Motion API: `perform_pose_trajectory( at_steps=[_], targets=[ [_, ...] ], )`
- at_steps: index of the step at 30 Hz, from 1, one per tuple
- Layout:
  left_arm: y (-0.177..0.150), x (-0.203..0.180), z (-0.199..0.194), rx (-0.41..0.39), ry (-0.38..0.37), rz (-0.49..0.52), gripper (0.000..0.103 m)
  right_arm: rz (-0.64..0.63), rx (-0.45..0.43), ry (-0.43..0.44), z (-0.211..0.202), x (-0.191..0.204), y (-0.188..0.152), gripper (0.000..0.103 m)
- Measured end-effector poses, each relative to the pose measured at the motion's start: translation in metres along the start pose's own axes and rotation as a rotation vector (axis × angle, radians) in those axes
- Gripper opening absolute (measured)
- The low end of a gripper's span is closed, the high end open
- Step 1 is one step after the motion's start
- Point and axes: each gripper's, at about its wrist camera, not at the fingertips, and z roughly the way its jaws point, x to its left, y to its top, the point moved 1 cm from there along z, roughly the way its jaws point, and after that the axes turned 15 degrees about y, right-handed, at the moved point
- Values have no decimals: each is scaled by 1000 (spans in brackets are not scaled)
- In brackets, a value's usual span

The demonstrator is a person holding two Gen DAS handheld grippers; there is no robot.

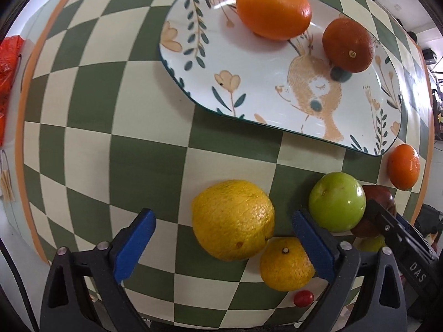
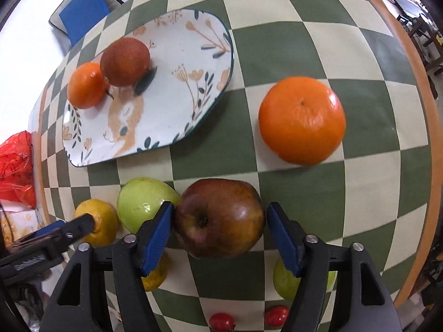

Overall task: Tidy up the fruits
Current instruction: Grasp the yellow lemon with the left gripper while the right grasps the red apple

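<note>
On the green-and-cream checkered tablecloth [image 1: 144, 166], the left gripper [image 1: 224, 244] is hovering with its blue-padded jaws spread wide, holding nothing; a large bumpy yellow citrus [image 1: 232, 218] is sitting between them without visibly touching either pad, and a smaller yellow-orange mandarin [image 1: 285, 264] is lying just beside its right finger. A shiny green apple [image 1: 336, 202] is resting just outside that finger.

The right gripper [image 2: 218, 235] is straddling a dark red-brown apple [image 2: 218, 218], jaws partly open: the left pad is sitting at the apple's skin, while a narrow gap is showing at the right pad, so it is not clamping the fruit.

The oval white ceramic plate with painted flowers and a deer [image 1: 249, 63] is lying farther off, carrying a bright orange [image 1: 274, 8] and a dark reddish orange [image 1: 349, 45] side by side. A glossy orange tangerine [image 2: 301, 120] is sitting on the cloth well beside the plate. Small red cherry tomatoes [image 2: 221, 322] are lying near the table's near edge, and a second green fruit [image 2: 288, 279] is peeking out behind the right gripper's right finger
</note>
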Motion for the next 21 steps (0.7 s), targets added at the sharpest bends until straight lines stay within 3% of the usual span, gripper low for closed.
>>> perform_pose_trajectory(
  at_steps=[2, 3, 4, 9, 15, 17, 21],
  targets=[
    [-2, -1, 2, -7, -14, 9, 80, -18, 14, -4, 1, 3, 1, 70],
    [-2, -3, 4, -10, -14, 16, 65, -29, 18, -8, 2, 4, 0, 70],
    [-3, -4, 5, -9, -24, 23, 61, -35, 21, -13, 1, 5, -2, 70],
    [-20, -6, 0, -72, 34, 73, 60, -47, 64, -3, 4, 12, -18, 69],
    [-58, 5, 13, -54, 68, 111, 60, -59, 118, 20, 12, 13, -46, 70],
    [-60, 8, 21, -49, 81, 105, 60, -50, 97, 30, 12, 12, -47, 70],
    [-63, 14, 21, -67, 71, 84, 45, -50, 100, 25, 15, 14, -45, 70]
  ],
)
